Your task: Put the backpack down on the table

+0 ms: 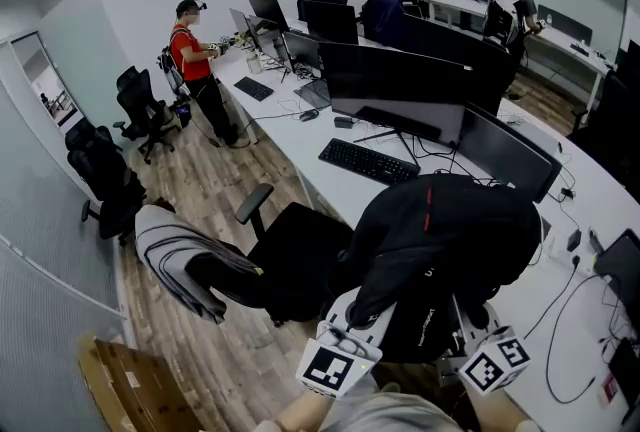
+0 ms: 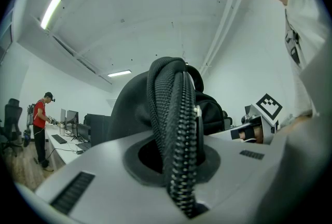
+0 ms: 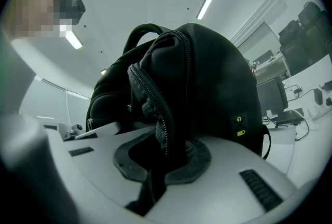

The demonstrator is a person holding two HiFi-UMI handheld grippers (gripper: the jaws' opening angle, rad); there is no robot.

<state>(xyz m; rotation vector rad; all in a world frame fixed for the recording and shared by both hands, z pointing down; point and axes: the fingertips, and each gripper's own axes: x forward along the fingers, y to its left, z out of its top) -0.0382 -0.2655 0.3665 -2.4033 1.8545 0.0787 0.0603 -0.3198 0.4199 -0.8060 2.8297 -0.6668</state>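
A black backpack (image 1: 440, 240) with a red stripe hangs in the air between both grippers, over the near edge of the long white table (image 1: 520, 310). My left gripper (image 1: 358, 328) is shut on a zippered fold of the backpack (image 2: 176, 129). At the bag's other side my right gripper (image 1: 470, 332) is shut on another zippered edge of the backpack (image 3: 166, 114). Both grippers point roughly level, with the bag's bulk ahead of them.
A black keyboard (image 1: 368, 161) and monitors (image 1: 400, 85) stand on the table behind the bag. Cables (image 1: 570, 320) trail over the table at right. A black office chair (image 1: 290, 260) with a grey garment sits left of the bag. A person in red (image 1: 195, 65) stands far left; two more are at the back.
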